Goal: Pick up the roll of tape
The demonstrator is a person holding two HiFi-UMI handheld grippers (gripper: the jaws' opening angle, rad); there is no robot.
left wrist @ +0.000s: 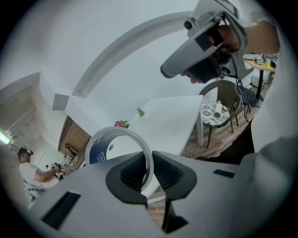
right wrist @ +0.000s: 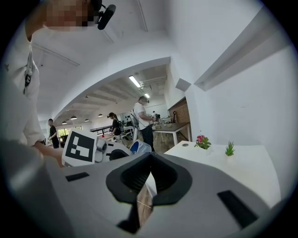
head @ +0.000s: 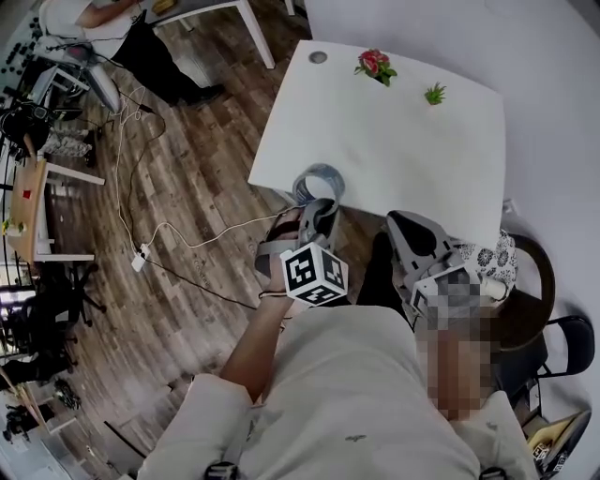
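we pinch the roll of tape [left wrist: 96,155] by its wall, one jaw of our narrowed left claw [left wrist: 150,163] inside, so it cannot slip.

The left gripper [head: 317,214] hides the lower part of the tape roll [head: 328,173]. The blue print [left wrist: 98,154] inside it is too small to read. The top edge crops a person [head: 112,28].

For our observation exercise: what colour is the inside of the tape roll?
The roll of tape is blue inside, with a pale outer band; the left gripper view shows it best.
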